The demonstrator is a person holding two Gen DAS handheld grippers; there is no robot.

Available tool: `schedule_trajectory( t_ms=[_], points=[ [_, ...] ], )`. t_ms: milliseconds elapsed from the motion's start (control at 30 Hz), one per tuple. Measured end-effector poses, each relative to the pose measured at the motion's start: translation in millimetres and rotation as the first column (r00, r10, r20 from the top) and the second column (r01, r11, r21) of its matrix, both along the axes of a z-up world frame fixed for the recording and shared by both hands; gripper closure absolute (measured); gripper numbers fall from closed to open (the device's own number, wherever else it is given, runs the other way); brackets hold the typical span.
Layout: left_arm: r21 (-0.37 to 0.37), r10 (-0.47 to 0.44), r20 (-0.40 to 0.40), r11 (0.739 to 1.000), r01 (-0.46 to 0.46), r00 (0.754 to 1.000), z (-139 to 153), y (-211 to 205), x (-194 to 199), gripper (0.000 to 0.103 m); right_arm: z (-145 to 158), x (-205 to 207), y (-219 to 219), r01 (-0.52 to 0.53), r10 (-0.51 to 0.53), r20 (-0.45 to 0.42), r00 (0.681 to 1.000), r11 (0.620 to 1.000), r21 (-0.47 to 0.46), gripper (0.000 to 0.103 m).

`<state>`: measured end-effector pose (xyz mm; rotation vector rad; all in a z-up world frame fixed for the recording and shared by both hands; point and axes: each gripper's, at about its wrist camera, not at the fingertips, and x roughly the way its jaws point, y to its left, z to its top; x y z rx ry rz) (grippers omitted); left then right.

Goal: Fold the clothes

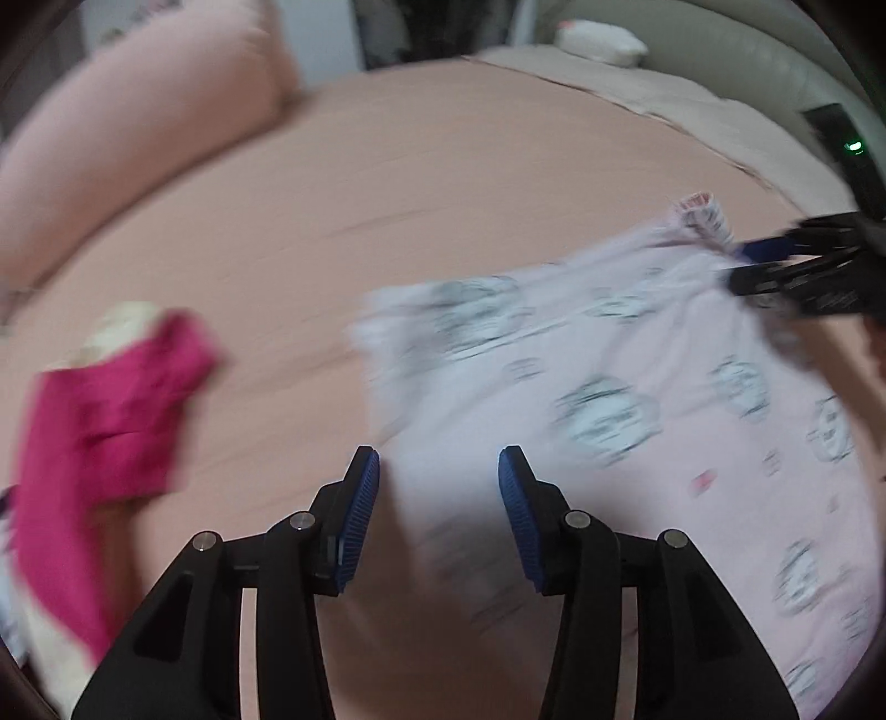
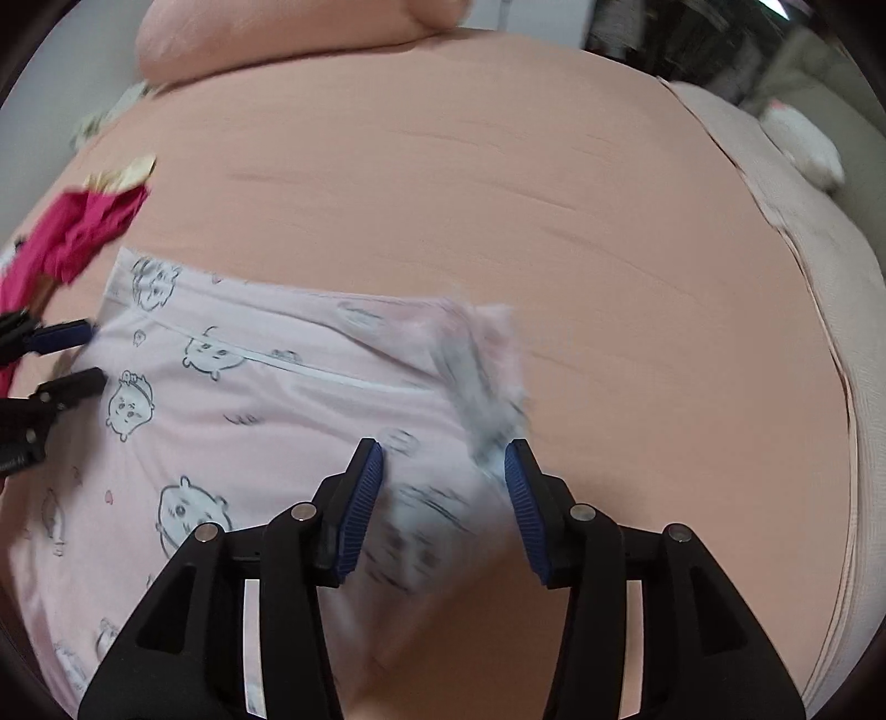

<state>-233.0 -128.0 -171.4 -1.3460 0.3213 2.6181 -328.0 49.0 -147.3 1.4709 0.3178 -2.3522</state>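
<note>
A pale pink garment [image 1: 637, 399] printed with grey cartoon faces lies spread on the peach bed sheet [image 1: 387, 210]; it also shows in the right wrist view [image 2: 249, 399]. My left gripper [image 1: 438, 509] is open, its blue pads [image 1: 360, 520] straddling the garment's left edge. My right gripper [image 2: 443, 504] is open over the garment's right corner, which is blurred by motion. Each gripper appears in the other's view, the right one [image 1: 742, 260] at the garment's far corner, the left one [image 2: 91, 354] at its left edge.
A magenta garment [image 1: 105, 421] lies crumpled to the left, also seen in the right wrist view [image 2: 72, 232]. A large pink pillow [image 1: 144, 127] sits at the back. A beige blanket [image 2: 819, 310] and a white plush [image 1: 601, 39] lie along the right side.
</note>
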Motion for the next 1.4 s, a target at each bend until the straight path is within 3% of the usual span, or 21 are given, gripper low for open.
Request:
schedule_trajectory(
  t_ms=[100, 200, 300, 367, 500, 633, 733, 800, 967, 1033, 1133, 1233, 1367, 1400],
  points=[
    [0.047, -0.025, 0.033, 0.999, 0.023, 0.999, 8, 11, 23, 0.057, 17, 29, -1, -0.028, 0.030, 0.012, 0.999, 0.996, -0.085, 0.055],
    [0.120, -0.088, 0.100, 0.990, 0.076, 0.991, 7, 47, 60, 0.057, 3, 77, 1, -0.054, 0.061, 0.059, 0.996, 0.991, -0.122, 0.055],
    [0.065, -0.126, 0.152, 0.991, 0.118, 0.980, -2, 62, 96, 0.057, -30, 134, 17, -0.067, 0.079, 0.112, 0.991, 0.992, -0.109, 0.055],
    [0.015, -0.104, 0.159, 0.995, 0.103, 0.982, -6, 56, 108, 0.055, -48, 157, 23, -0.086, 0.092, 0.091, 0.992, 0.994, -0.067, 0.055],
    [-0.042, 0.011, 0.179, 0.999, -0.004, 0.984, 1, 22, 132, 0.052, -45, 178, 60, -0.071, 0.075, 0.075, 0.994, 0.996, -0.050, 0.052],
    [0.109, 0.063, 0.159, 0.991, -0.081, 0.985, 24, 20, 151, 0.054, -15, 191, 81, -0.025, 0.031, 0.072, 0.997, 0.996, -0.090, 0.052],
    [0.132, 0.068, 0.159, 0.987, -0.089, 0.985, 18, 53, 150, 0.054, -2, 209, 66, -0.028, 0.042, 0.078, 0.996, 0.985, -0.169, 0.052],
    [0.109, 0.089, 0.174, 0.988, -0.109, 0.981, 8, 68, 155, 0.054, -6, 223, 55, -0.033, 0.049, 0.101, 0.994, 0.987, -0.158, 0.052],
    [0.007, 0.146, 0.172, 0.989, -0.149, 0.974, -10, 72, 182, 0.052, -17, 252, 54, -0.052, 0.051, 0.047, 0.998, 0.998, 0.020, 0.052],
    [-0.025, 0.183, 0.180, 0.983, -0.181, 0.967, -6, 64, 191, 0.046, -13, 255, 72, -0.017, 0.018, 0.069, 0.997, 1.000, -0.016, 0.050],
    [0.087, 0.252, 0.173, 0.959, -0.269, 0.952, 8, 49, 204, 0.047, -3, 261, 92, 0.030, -0.020, 0.096, 0.995, 0.995, -0.100, 0.049],
    [0.212, 0.241, 0.149, 0.940, -0.269, 0.959, 14, 56, 216, 0.047, 8, 273, 81, -0.002, 0.010, 0.054, 0.998, 0.989, -0.145, 0.049],
    [0.057, 0.215, 0.198, 0.971, -0.230, 0.956, -10, 76, 215, 0.046, -14, 280, 60, -0.041, 0.046, 0.062, 0.997, 0.996, -0.078, 0.049],
    [0.052, 0.221, 0.206, 0.970, -0.236, 0.953, -11, 73, 216, 0.046, -22, 281, 58, -0.051, 0.054, 0.066, 0.996, 0.997, -0.054, 0.049]
  ],
)
